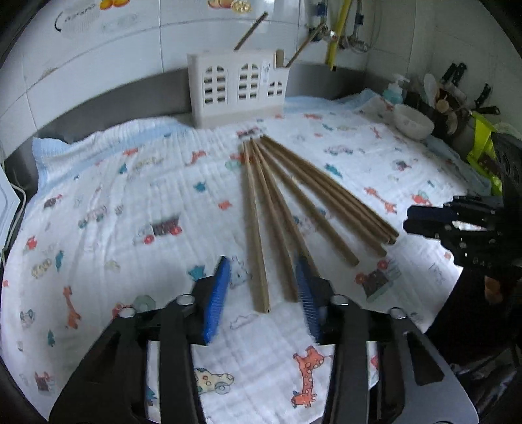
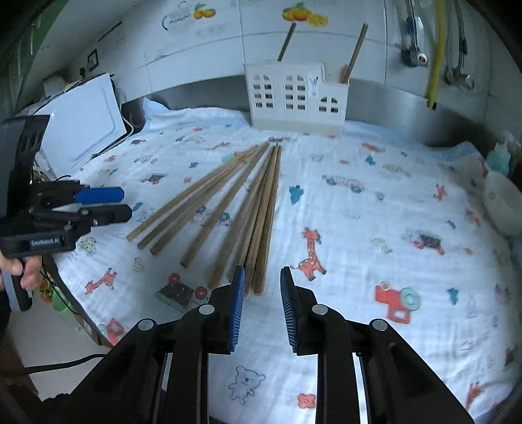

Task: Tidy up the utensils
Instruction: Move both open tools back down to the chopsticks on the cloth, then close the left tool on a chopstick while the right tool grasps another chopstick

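- Chopsticks fanned out on the printed cloth, tips bunched toward the holder, butt ends spread toward the cameras — seven or so by rough count, overlap hiding the exact number.
- Two more chopsticks already upright in the white utensil holder, one in the main section, one in the smaller side compartment at its right end.
- Holder standing at the back edge of the cloth, against the steel backsplash, just beyond the bunched tips.
- Judged early on: two stowed, the bulk left on the cloth.
- Left gripper low over the near ends, spread wide, two or three sticks lying between its blue pads; nothing clamped.
- Right gripper parted as well, at the butt ends of the rightmost sticks, these just beside its left pad rather than squarely between; nothing held.
- Farther out: white bowl and soap bottle at the right edge, well apart from the chopsticks.
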